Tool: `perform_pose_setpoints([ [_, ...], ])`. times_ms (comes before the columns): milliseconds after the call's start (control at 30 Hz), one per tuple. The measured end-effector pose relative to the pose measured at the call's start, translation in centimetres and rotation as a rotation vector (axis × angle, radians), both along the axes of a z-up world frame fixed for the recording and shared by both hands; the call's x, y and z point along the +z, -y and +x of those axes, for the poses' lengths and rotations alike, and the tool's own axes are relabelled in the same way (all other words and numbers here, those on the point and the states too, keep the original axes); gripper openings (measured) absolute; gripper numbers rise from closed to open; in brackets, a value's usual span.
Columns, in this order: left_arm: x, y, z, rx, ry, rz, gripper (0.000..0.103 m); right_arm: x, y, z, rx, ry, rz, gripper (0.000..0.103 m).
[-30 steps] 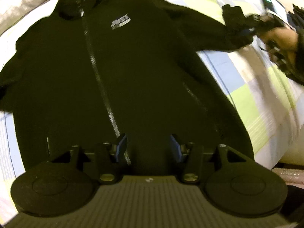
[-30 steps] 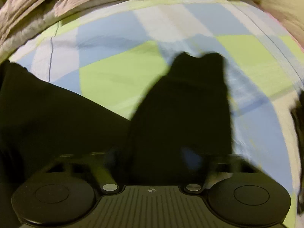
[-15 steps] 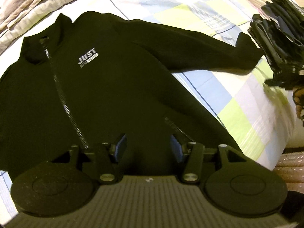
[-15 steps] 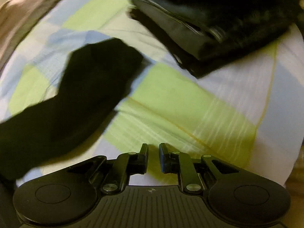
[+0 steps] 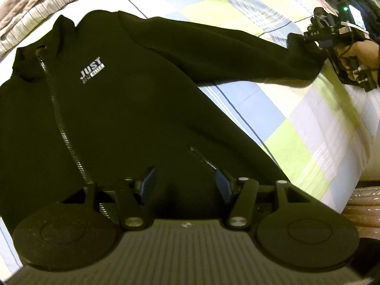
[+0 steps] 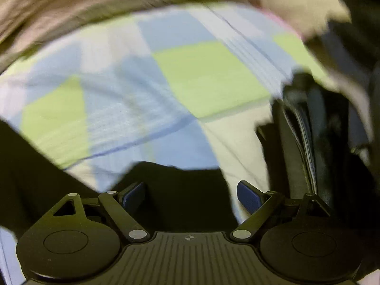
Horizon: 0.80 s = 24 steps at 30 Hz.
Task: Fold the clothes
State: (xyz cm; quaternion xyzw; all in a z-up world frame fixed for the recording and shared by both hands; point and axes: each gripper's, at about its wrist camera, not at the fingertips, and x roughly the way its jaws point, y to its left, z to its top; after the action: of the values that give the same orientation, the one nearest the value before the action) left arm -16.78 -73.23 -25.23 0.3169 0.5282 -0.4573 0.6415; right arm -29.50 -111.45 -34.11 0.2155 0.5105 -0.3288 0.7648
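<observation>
- Left gripper [image 5: 184,185], jaws spread, is hovering over a black zip-front fleece jacket [image 5: 118,118] lying on a checked bedsheet [image 5: 296,128].
- Right gripper [image 6: 191,196], jaws spread, is straddling the blurred sleeve cuff [image 6: 180,178], apparently unpinched, lower centre.

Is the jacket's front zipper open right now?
No, the jacket lies flat with its front zipper closed up to the collar.

Jacket [image 5: 118,118] hem behind left tongs [image 5: 184,185]

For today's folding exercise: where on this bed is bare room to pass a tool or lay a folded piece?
Bare checked bedsheet lies between the jacket hem and its outstretched sleeve, and above that sleeve toward the pillows. It is crowded at the cuff, where the right tool and stacked dark clothes sit.
</observation>
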Motion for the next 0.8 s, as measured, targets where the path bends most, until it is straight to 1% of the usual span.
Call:
perform_pose_setpoints([
  [33,-0.1,0.3,-0.2,-0.004,-0.001,0.002,0.052,-0.8,0.9,-0.3,-0.017,-0.016,0.058,0.087],
  [67,-0.2,0.6,-0.4,-0.01,-0.001,0.002,0.052,-1.3,1.5,-0.9,-0.039,-0.001,0.106,0.087],
  [100,-0.2,1.0,-0.6,-0.016,-0.001,0.001,0.052,-1.1,1.5,-1.2,-0.04,0.01,0.114,0.076],
  [133,-0.2,1.4,-0.8,-0.022,-0.002,-0.002,0.052,-0.7,1.2,-1.4,-0.012,0.013,0.107,0.047],
  [167,-0.1,1.8,-0.9,-0.029,-0.003,-0.008,0.052,0.1,0.8,-1.6,0.023,0.03,0.099,0.033],
  [200,0.0,2.3,-1.0,-0.036,-0.003,-0.014,0.052,0.8,0.3,-1.8,0.042,0.043,0.098,0.013],
  [267,0.3,3.4,-1.3,-0.055,0.002,-0.027,0.052,2.8,-0.6,-1.9,0.063,0.068,0.071,0.012],
  [333,0.8,4.5,-1.5,-0.073,0.009,-0.044,0.052,5.9,-1.3,-1.3,0.112,0.124,-0.004,0.011],
  [367,1.1,5.0,-1.6,-0.082,0.012,-0.053,0.052,7.9,-1.6,-1.2,0.134,0.159,-0.065,0.011],
  [400,1.4,5.4,-1.7,-0.09,0.016,-0.061,0.052,10.1,-1.9,-1.1,0.155,0.196,-0.132,0.011],
  [500,1.8,6.3,-2.1,-0.109,0.022,-0.078,0.052,15.6,-2.6,-1.9,0.157,0.25,-0.362,0.011],
  [533,1.9,6.5,-2.2,-0.112,0.021,-0.08,0.052,16.5,-2.7,-2.1,0.143,0.251,-0.413,0.012],
  [567,1.9,6.6,-2.3,-0.114,0.019,-0.08,0.052,16.7,-2.6,-2.3,0.126,0.239,-0.442,0.013],
  [600,1.8,6.7,-2.5,-0.119,0.018,-0.079,0.052,16.1,-2.4,-2.2,0.118,0.214,-0.447,0.024],
  [633,1.8,6.8,-2.7,-0.126,0.018,-0.077,0.052,15.5,-2.1,-2.1,0.114,0.186,-0.445,0.056],
  [667,1.8,6.6,-2.9,-0.129,0.018,-0.074,0.052,14.6,-1.9,-2.0,0.103,0.169,-0.447,0.07],
  [700,1.8,6.4,-3.0,-0.13,0.019,-0.072,0.052,13.8,-1.8,-2.0,0.103,0.168,-0.444,0.079],
  [800,1.8,5.5,-3.1,-0.122,0.016,-0.064,0.052,12.3,-2.1,-2.6,0.11,0.18,-0.408,0.079],
])
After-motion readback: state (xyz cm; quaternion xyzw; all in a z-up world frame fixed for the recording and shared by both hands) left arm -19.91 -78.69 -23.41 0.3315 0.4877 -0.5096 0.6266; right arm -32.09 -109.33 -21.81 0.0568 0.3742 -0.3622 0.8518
